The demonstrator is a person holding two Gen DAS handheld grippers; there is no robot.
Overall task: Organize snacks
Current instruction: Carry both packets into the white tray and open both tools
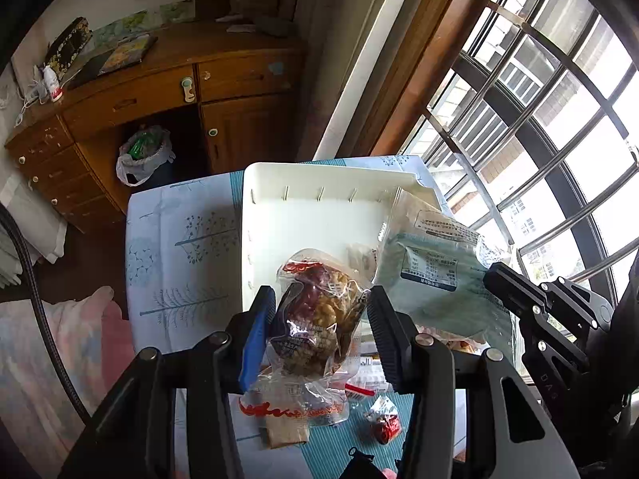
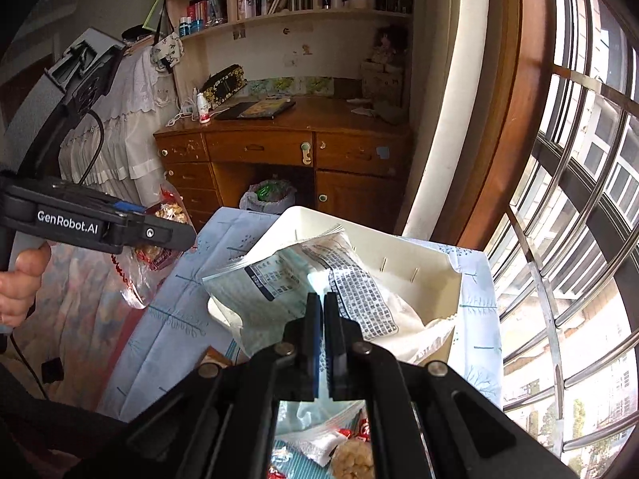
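My left gripper (image 1: 319,307) is shut on a clear snack packet (image 1: 331,319) with red and yellow pieces inside, held in the air just before the white plastic bin (image 1: 319,173). In the right wrist view the same gripper (image 2: 181,233) and packet (image 2: 159,257) hang left of the bin (image 2: 439,251). My right gripper (image 2: 321,299) is shut on the edge of a pale green printed bag (image 2: 271,291), which hangs over the bin's near right part. The left wrist view shows that bag (image 1: 431,275) at the right gripper's tip (image 1: 495,275).
Several loose snacks lie on the blue-and-white tablecloth (image 1: 179,247) below the grippers, among them a small red packet (image 1: 385,425). A barred window (image 1: 539,139) runs along the right. A wooden desk (image 1: 179,92) and a lined waste bin (image 1: 145,155) stand beyond; bedding (image 1: 60,359) lies left.
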